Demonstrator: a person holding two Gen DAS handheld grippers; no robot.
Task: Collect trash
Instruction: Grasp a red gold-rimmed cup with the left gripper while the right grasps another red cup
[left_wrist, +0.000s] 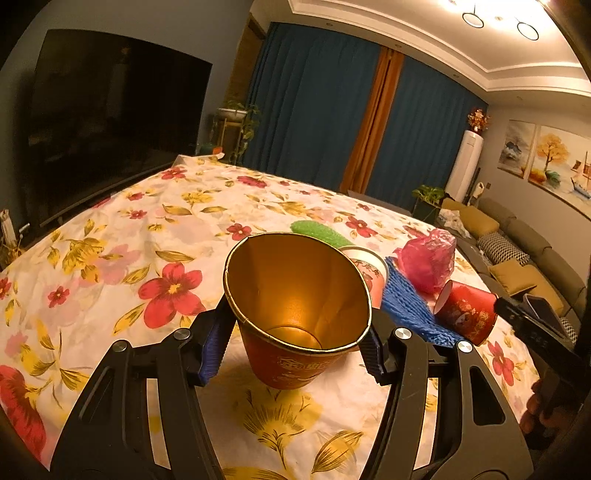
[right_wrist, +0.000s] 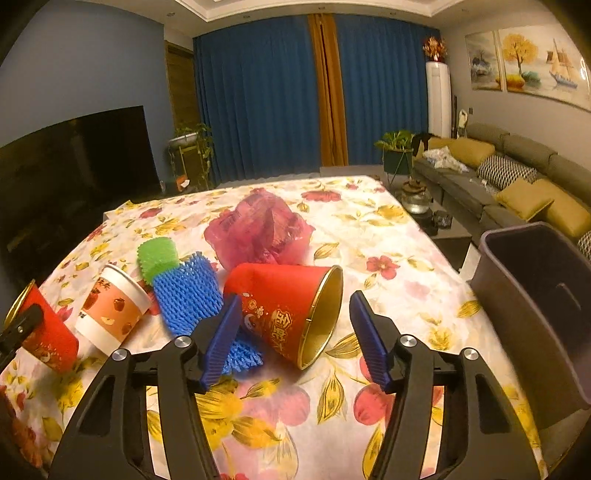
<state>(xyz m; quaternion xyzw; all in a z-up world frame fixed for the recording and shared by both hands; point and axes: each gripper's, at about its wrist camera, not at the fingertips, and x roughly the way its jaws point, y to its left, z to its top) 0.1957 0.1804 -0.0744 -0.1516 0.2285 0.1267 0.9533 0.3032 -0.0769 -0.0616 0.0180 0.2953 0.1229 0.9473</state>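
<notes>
Left gripper: blue pads pressed on both sides of an upright red cup, gold-lined, standing on the floral cloth of the bench. Clenched on it just under the rim; the rim looks slightly squeezed out of round.

Right gripper: jaws parted around a second red cup lying on its side, mouth turned toward the bin. Left pad sits at the cup's wall; right pad stands clear of the gold rim. Not yet gripping.

Just beyond, blue foam netting lies against the tipped cup and partly under the left pad. A white-and-orange paper cup sits beside it, then green foam netting, and further back a crumpled pink plastic bag. Dark bin off the bench's right edge, near the right gripper.

Judgement: close on the tipped cup across its body, not the flared rim, which would likely crumple or slip. Nudge clear of the blue netting first so it isn't pinched along. Keep the squeeze light; paper walls buckle. The bin is close, so a short carry should do.
</notes>
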